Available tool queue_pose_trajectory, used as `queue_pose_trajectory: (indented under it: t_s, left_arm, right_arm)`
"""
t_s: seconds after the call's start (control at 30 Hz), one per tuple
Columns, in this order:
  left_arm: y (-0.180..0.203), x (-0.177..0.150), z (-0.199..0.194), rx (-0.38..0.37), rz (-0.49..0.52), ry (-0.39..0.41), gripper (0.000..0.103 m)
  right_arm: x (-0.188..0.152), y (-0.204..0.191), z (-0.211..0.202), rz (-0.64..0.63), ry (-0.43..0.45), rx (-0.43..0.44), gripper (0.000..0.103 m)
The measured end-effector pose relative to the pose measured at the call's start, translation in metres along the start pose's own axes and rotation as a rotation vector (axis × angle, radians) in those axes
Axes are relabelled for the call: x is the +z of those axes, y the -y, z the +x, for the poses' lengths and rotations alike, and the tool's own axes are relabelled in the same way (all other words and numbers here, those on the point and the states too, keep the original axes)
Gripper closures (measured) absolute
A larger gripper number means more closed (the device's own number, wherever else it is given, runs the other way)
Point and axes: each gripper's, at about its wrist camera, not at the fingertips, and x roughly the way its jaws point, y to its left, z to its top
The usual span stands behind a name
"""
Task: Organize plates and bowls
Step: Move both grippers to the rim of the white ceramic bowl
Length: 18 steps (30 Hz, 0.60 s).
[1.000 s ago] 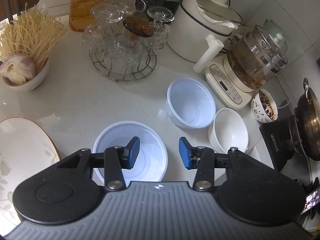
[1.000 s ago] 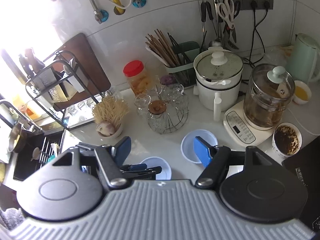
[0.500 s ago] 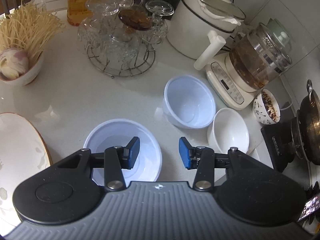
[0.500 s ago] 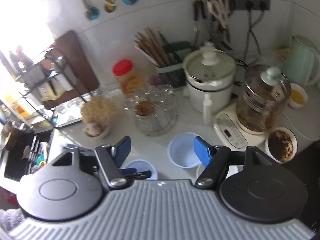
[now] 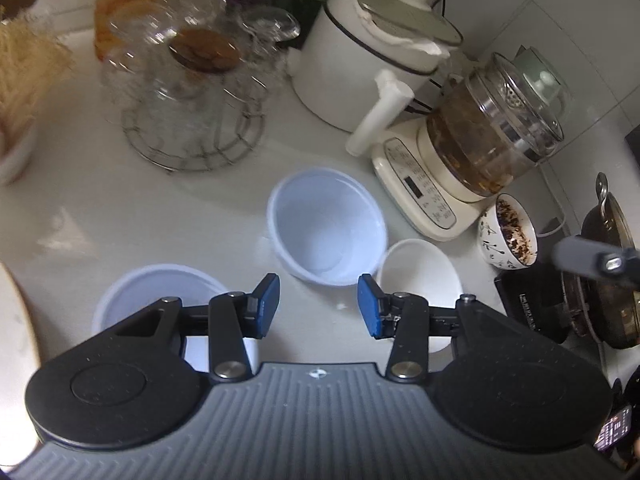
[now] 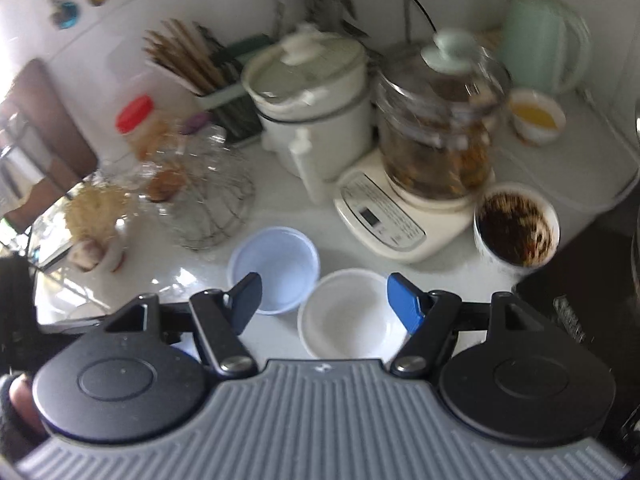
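In the left wrist view a pale blue bowl [image 5: 328,228] stands mid-counter, a white bowl [image 5: 416,268] right of it, and a second pale blue bowl [image 5: 160,288] lies partly under my left finger. A plate edge [image 5: 16,320] shows at far left. My left gripper [image 5: 318,306] is open and empty, just short of the blue bowl. In the right wrist view my right gripper [image 6: 324,298] is open and empty above the white bowl [image 6: 346,316], with the blue bowl [image 6: 276,268] to its left.
A glass rack with cups [image 5: 192,108], a white pot [image 5: 368,52], a glass kettle on its base [image 5: 480,136], a patterned bowl of dregs [image 5: 512,232] and a wok [image 5: 608,264] ring the bowls. A noodle bowl [image 5: 20,92] sits left. A mint kettle [image 6: 540,40] stands at the back.
My left gripper has moved forward and right, from over the near blue bowl toward the middle one. My right gripper has dropped and swung right, now over the white bowl.
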Motion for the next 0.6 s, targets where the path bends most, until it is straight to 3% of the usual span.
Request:
queue_pose_trajectory:
  t_s: [0.1,0.3,0.43,0.6]
  left_arm:
    - [0.009,-0.001,0.017,-0.041,-0.016,-0.029,0.054]
    - [0.033,-0.006,0.05,-0.059,0.034,-0.077,0.054]
    - [0.034,-0.01,0.07,-0.061,0.01,-0.112,0.055]
    - [0.036,-0.014,0.09,-0.067,0.001,-0.145,0.056]
  right_arm:
    - [-0.004,0.012,0.02,0.026,-0.016,0.006,0.032]
    - [-0.011,0.042,0.055,0.14,-0.052,-0.002,0.032]
    - [-0.02,0.058,0.077,0.182,-0.077,-0.009,0.033]
    - [-0.027,0.073,0.096,0.198,-0.091,-0.032,0.041]
